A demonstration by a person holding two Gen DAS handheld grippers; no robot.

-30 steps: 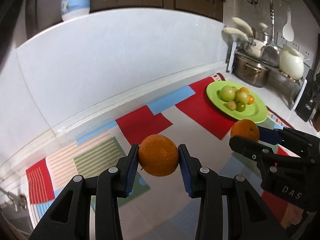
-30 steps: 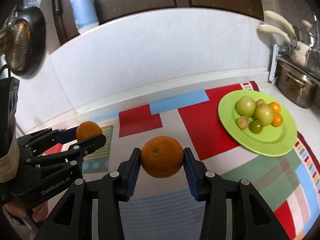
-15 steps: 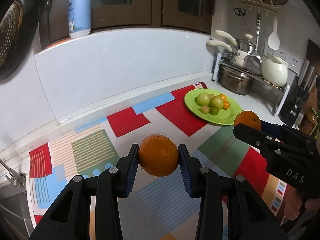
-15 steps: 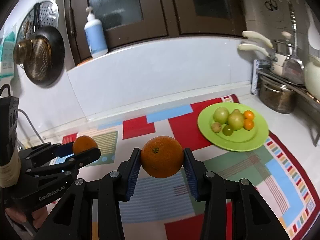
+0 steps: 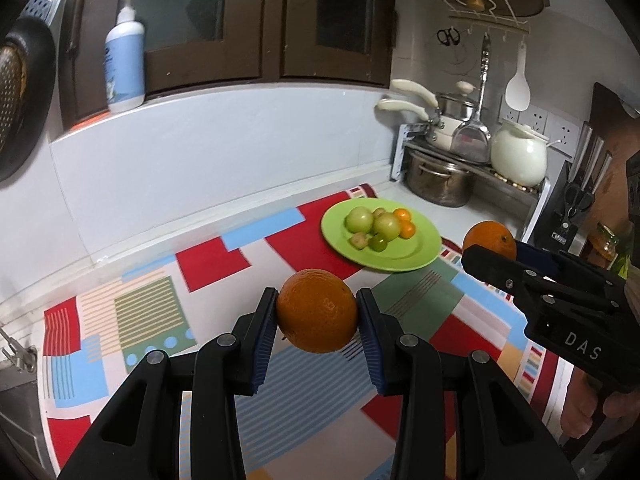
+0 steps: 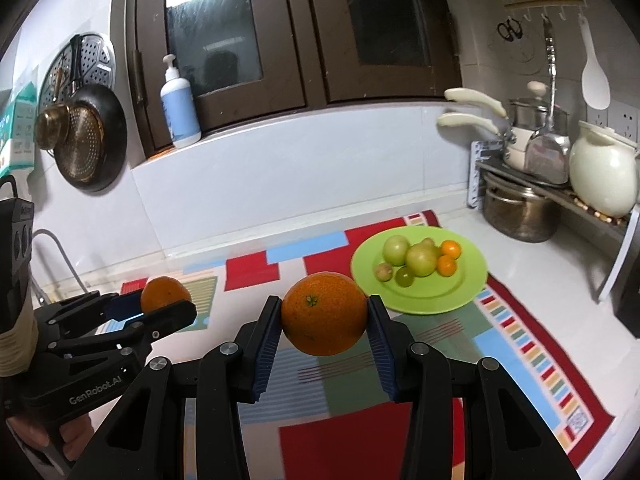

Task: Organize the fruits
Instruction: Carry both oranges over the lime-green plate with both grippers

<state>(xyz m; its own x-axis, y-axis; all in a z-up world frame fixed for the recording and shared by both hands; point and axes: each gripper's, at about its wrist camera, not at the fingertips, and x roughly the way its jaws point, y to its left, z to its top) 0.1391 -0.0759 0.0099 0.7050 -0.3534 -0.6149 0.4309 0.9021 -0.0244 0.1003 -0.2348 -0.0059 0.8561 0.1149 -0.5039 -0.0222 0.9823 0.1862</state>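
Observation:
My left gripper [image 5: 317, 320] is shut on an orange [image 5: 317, 311] and holds it above the patterned mat. My right gripper [image 6: 324, 320] is shut on a second orange [image 6: 324, 313], also in the air. Each gripper shows in the other's view: the right one with its orange [image 5: 489, 240] at the right, the left one with its orange [image 6: 165, 299] at the left. A green plate [image 5: 416, 252] lies at the far right of the mat [image 5: 280, 392] and holds several small green and orange fruits [image 5: 378, 227]. The plate [image 6: 460, 296] shows beyond the right gripper.
A metal rack [image 6: 532, 196] with pots and a white jug [image 6: 600, 172] stands at the right. A knife block [image 5: 576, 208] is beside it. A white backsplash wall [image 5: 224, 152] runs behind the mat, with a pump bottle [image 5: 125, 56] on its ledge. A pan [image 6: 86, 148] hangs at the left.
Both grippers have risen and pulled back from the wall with their oranges held. The plate and counter now look farther away and lower in both views.

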